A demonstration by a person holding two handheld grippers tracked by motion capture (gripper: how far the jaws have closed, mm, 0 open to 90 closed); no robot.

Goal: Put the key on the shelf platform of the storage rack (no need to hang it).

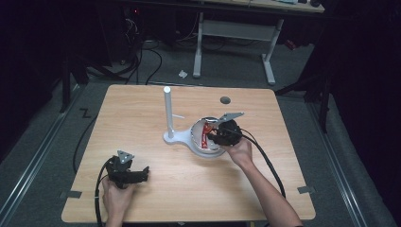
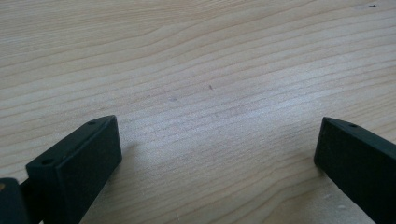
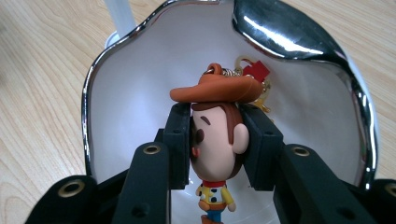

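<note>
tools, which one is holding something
The right tool: its jaws clamp the cowboy figure's head over the white dish. The left tool is open, empty.

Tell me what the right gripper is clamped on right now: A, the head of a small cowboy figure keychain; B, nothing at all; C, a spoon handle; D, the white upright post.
A: in the right gripper view the right gripper has its jaws pressed on both sides of the cowboy figure's head, just under the hat brim, over the white dish.
</note>
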